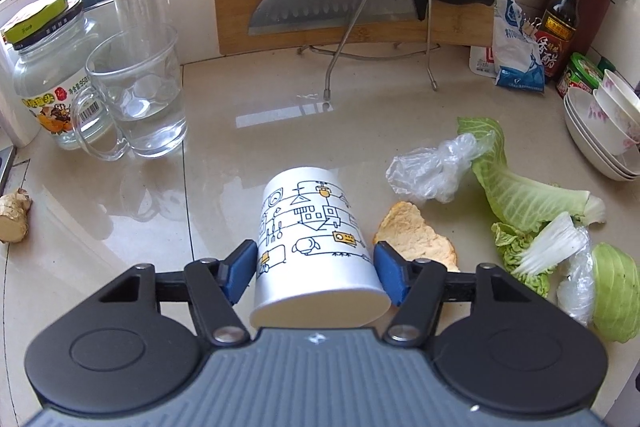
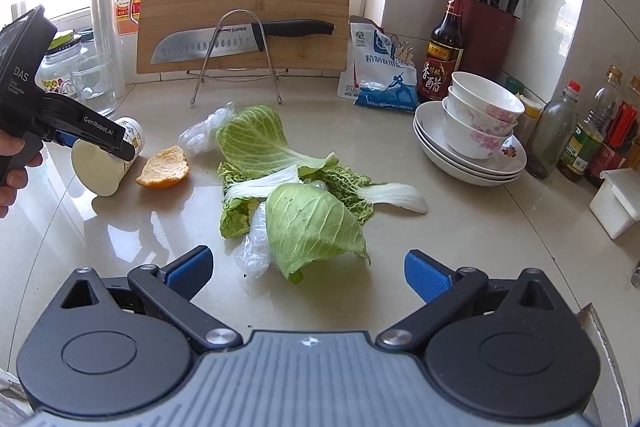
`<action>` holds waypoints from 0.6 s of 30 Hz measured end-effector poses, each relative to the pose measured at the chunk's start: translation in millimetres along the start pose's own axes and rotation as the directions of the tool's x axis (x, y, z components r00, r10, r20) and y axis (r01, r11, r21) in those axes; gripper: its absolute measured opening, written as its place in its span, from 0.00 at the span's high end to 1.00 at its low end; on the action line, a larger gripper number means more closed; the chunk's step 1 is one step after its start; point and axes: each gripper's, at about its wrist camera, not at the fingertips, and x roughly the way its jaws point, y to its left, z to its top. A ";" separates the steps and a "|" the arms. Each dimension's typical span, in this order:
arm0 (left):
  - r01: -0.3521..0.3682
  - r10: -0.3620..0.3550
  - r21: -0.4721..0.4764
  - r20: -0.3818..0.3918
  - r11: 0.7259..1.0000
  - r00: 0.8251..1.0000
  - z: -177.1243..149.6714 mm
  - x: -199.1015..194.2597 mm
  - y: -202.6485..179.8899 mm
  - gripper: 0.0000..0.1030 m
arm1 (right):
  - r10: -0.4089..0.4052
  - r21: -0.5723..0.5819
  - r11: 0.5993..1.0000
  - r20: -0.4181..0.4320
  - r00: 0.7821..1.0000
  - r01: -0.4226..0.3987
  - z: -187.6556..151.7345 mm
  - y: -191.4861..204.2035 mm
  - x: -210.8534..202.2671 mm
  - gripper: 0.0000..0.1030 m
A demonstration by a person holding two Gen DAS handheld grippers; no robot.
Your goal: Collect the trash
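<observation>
- Trash on the pale countertop [image 2: 460, 235]: one printed paper cup [image 1: 308, 227] on its side, one piece of orange peel [image 2: 164, 167] just right of it, and a heap of cabbage leaves with crumpled clear plastic among them.
- Cabbage leaves counted in the right wrist view: one broad green leaf [image 2: 256, 143] at the back, one rounded leaf [image 2: 312, 223] at the front, and two white-stemmed napa leaves [image 2: 384, 193] between them.
- Plastic wrap: one wad [image 1: 432, 167] at the back leaf's tip, one wad [image 2: 256, 243] against the front leaf.
- Left gripper [image 1: 316, 267]: one blue pad on each side of the cup near its open rim, about half open; the left pad touches the cup wall, the right one sits at its edge, and I cannot tell whether it presses.
- Right gripper [image 2: 308, 271]: jaws wide apart and holding nothing, hovering just in front of the rounded leaf.
- One hand [image 2: 16, 163] grips the left tool's handle.
- One bamboo cutting board [image 2: 244, 3] stands on a wire rack with one knife [image 2: 240, 41] across it.
- Three stacked bowls [image 2: 480, 119] sit on three stacked plates [image 2: 472, 163].
- One glass mug [image 1: 136, 99], one jar [image 1: 52, 75], one ginger piece [image 1: 14, 215] at the left.
- One salt bag [image 2: 380, 75], one vinegar bottle [image 2: 444, 47], one knife block [image 2: 488, 35].
</observation>
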 end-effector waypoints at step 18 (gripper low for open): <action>0.049 -0.054 0.070 0.071 0.996 0.996 8.0 -23.7 -9.9 0.38 | 0.052 0.038 0.998 -0.075 0.996 -0.049 -15.6 17.9 76.6 0.05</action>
